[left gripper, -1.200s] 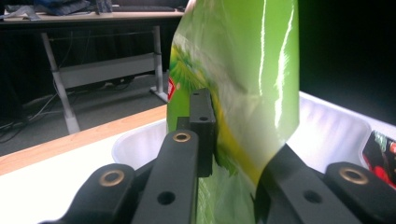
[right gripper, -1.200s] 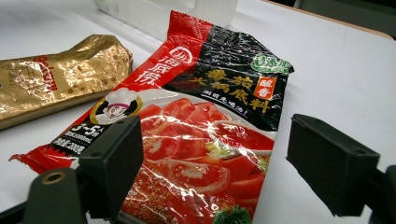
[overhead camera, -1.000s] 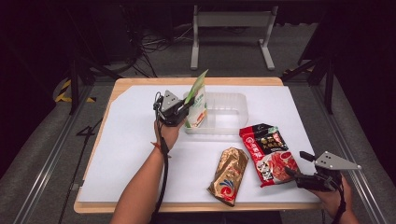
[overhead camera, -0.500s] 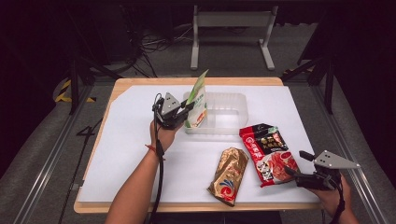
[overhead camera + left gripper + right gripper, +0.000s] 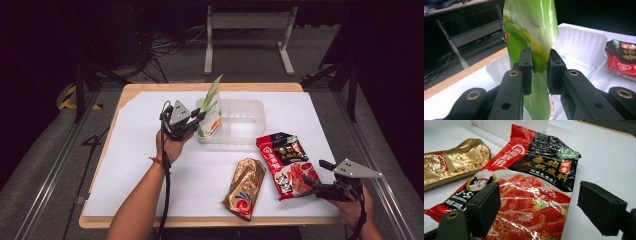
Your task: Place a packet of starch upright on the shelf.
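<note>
A tall green bag [image 5: 212, 107] stands upright at the left end of a clear white tray [image 5: 245, 112]. My left gripper [image 5: 199, 119] reaches it from the left. In the left gripper view the bag [image 5: 531, 25] sits between the two pads, and my left gripper [image 5: 539, 67] still touches it on both sides; its jaws have just been opening a little. My right gripper [image 5: 314, 173] stands open at the front right, its wide-apart jaws on either side of the near end of a red and black sauce packet [image 5: 529, 182] that lies flat on the table.
A gold foil packet [image 5: 245, 187] lies left of the red packet [image 5: 287, 162], near the table's front edge. The rest of the tray [image 5: 584, 47] holds nothing. White paper covers the wooden table [image 5: 150, 90].
The left forearm has shifted slightly while the gripper stays at the green bag. The bag, the packets and the right gripper have not moved.
</note>
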A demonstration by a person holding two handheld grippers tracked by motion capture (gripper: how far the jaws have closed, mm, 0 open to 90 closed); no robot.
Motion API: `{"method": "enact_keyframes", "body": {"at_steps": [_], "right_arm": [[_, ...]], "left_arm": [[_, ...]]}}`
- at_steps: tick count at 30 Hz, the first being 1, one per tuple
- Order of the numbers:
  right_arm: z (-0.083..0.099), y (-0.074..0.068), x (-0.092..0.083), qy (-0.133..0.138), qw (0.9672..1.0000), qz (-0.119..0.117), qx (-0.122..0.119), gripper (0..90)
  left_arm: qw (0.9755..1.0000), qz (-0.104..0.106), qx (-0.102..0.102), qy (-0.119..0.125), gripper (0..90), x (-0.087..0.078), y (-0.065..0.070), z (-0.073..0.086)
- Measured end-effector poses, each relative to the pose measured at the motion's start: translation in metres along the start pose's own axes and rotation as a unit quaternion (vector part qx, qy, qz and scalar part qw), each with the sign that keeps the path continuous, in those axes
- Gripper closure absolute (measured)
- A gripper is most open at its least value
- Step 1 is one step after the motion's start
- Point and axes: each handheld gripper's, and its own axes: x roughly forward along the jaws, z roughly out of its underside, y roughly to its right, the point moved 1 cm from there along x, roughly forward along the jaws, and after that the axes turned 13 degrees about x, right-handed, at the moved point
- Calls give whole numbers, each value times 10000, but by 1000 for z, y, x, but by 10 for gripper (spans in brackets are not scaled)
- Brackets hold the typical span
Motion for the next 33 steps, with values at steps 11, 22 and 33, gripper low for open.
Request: {"method": "enact_keyframes", "body": {"at_steps": [11, 22, 33], "right_arm": [[1, 0, -1, 10, 10000, 54, 52, 185], [-2, -3, 7, -64, 10000, 29, -3, 180], [-1, -7, 4, -58, 9999, -31, -131, 180]], "left_arm": [[9998, 172, 22, 15, 746, -27, 5, 10], [9960, 875, 140, -95, 625, -45, 38, 20], [9838, 1713, -59, -519, 359, -17, 58, 22]]}}
